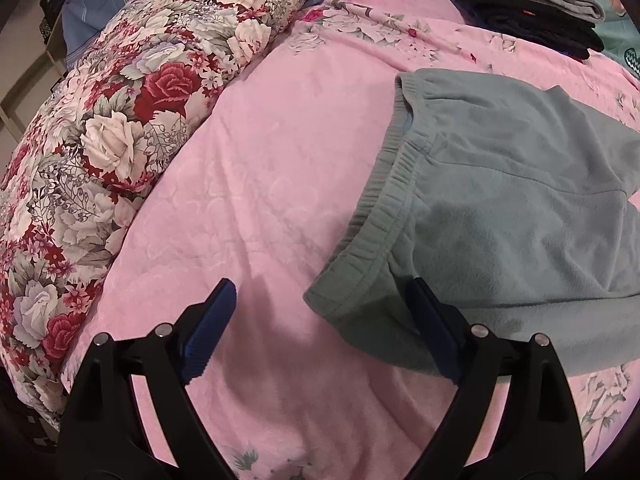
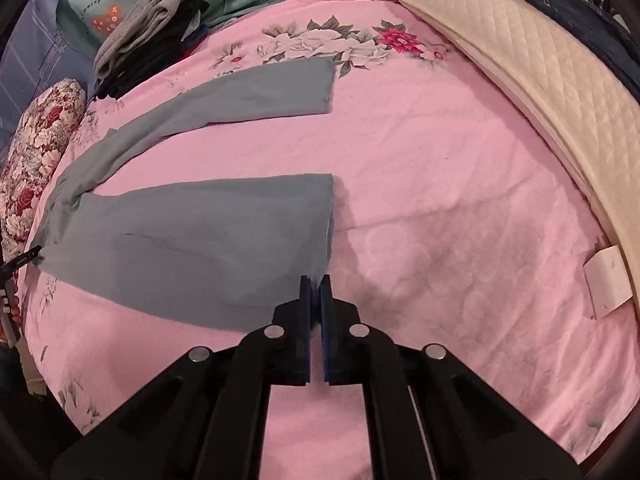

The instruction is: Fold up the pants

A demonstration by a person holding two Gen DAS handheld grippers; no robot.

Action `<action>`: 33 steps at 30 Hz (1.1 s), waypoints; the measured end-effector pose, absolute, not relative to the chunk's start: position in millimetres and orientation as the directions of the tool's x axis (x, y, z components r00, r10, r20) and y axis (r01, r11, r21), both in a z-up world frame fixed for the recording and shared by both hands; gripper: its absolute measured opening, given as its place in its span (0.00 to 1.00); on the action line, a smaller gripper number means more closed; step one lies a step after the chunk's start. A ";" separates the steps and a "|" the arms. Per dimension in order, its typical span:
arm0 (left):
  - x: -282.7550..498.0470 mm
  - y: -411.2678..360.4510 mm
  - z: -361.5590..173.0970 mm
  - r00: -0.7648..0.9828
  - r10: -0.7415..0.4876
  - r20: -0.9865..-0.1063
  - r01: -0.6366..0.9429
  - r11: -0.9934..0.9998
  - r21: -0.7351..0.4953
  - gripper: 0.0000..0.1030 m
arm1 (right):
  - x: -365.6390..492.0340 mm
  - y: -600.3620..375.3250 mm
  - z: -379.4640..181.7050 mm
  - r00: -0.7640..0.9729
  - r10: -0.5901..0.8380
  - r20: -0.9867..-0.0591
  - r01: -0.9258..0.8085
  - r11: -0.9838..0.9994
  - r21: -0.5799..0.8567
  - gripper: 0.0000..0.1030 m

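I saw the grey-green fleece pants (image 2: 192,236) lying flat on the pink bed cover with flower print (image 2: 420,168), the two legs spread apart like a V and the elastic waistband (image 1: 384,200) at the left end. My left gripper (image 1: 320,320) hung over the corner of the waist with its jaws wide open; the right blue pad (image 1: 434,328) was just beside or under the edge of the fleece, the left pad (image 1: 212,320) over the bare cover, and nothing was pressed between them. My right gripper (image 2: 315,300) was at the hem corner of the nearer leg, its jaws almost fully together, and a little of the fabric edge seemed to sit between the blue pads, but I could not tell for sure if it was pinched. A long floral bolster in red and white (image 1: 120,140) lay along the left side of the bed. A pile of folded dark and grey clothes (image 2: 152,36) lay at the far side, and a cream quilted pad (image 2: 540,92) lay along the right edge.
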State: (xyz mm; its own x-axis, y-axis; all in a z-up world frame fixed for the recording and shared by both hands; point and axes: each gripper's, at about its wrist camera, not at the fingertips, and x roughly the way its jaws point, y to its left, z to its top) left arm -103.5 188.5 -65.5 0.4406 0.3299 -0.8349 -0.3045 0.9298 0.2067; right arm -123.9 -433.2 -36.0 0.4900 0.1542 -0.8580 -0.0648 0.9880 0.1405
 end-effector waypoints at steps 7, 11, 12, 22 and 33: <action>-98.0 192.3 -51.3 0.429 0.284 -0.858 -0.242 0.951 0.194 0.86 | -103.8 -434.2 -24.8 0.404 0.063 -0.913 -0.060 0.997 0.042 0.32; -89.7 200.4 -31.4 0.438 0.299 -0.848 -0.264 0.944 0.196 0.86 | -49.1 -440.4 10.5 0.569 0.195 -0.799 -0.082 0.980 0.180 0.60; -86.5 202.1 -28.1 0.435 0.314 -0.844 -0.272 0.939 0.209 0.86 | -27.6 -440.6 10.1 0.585 0.205 -0.785 -0.082 0.978 0.195 0.60; -43.0 207.7 -21.6 0.386 0.396 -0.833 -0.300 0.908 0.293 0.87 | 133.5 -451.3 -43.2 0.592 0.168 -0.788 -0.069 0.985 0.158 0.51; 45.4 209.4 -24.4 0.440 0.279 -0.854 -0.276 0.947 0.167 0.87 | 160.6 -440.9 4.0 0.659 0.077 -0.748 -0.085 0.996 0.028 0.01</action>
